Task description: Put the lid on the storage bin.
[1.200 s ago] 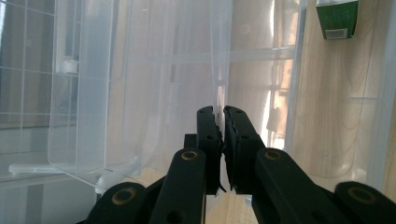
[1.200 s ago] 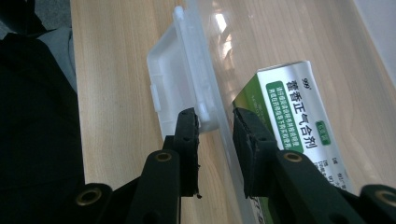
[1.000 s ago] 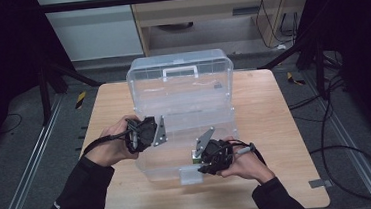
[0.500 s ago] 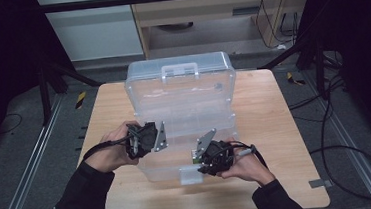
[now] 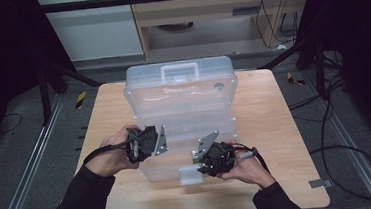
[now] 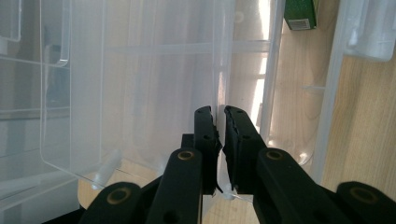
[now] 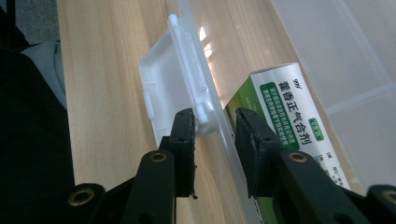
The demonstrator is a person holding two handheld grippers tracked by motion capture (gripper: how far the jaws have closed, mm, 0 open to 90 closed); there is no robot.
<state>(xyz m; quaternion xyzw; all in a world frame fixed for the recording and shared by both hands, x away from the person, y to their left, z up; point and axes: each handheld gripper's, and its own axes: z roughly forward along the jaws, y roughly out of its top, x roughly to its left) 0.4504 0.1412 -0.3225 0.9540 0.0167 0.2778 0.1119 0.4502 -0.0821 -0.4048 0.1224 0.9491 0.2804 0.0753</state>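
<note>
High view. A clear plastic storage case [image 5: 182,116] lies opened on the wooden desk [image 5: 286,141], running from the far edge almost to the near edge. Its lid stands up at the far side with the carry handle [image 5: 180,73] on top. My left gripper [image 5: 149,141] sits at the case's left wall, about halfway along the desk. My right gripper [image 5: 213,157] is at the case's near wall, right of centre, just beside the white latch [image 5: 191,175] that hangs over the near edge of the case. Both of my forearms come in over the near edge of the desk.

Left gripper view. My jaws stand very narrow, with only a thin slit between them. The edge of a clear wall [image 6: 219,70] of the case runs straight into that slit, and the pads [image 6: 208,135] appear pressed on it from both sides. Past the wall I see bare desk through the plastic, and a corner of a green box [image 6: 301,13] at the top.

Right gripper view. My jaws have just been opening a little and stand at a moderate gap. The near wall of the case passes between them. The left pad [image 7: 186,128] lies against the white latch [image 7: 180,79], outside the wall. The right pad sits apart from the wall, inside the case, just in front of a green and white medicine box [image 7: 292,114] printed with Chinese characters. The medicine box lies on the case floor, against that near wall.
</note>
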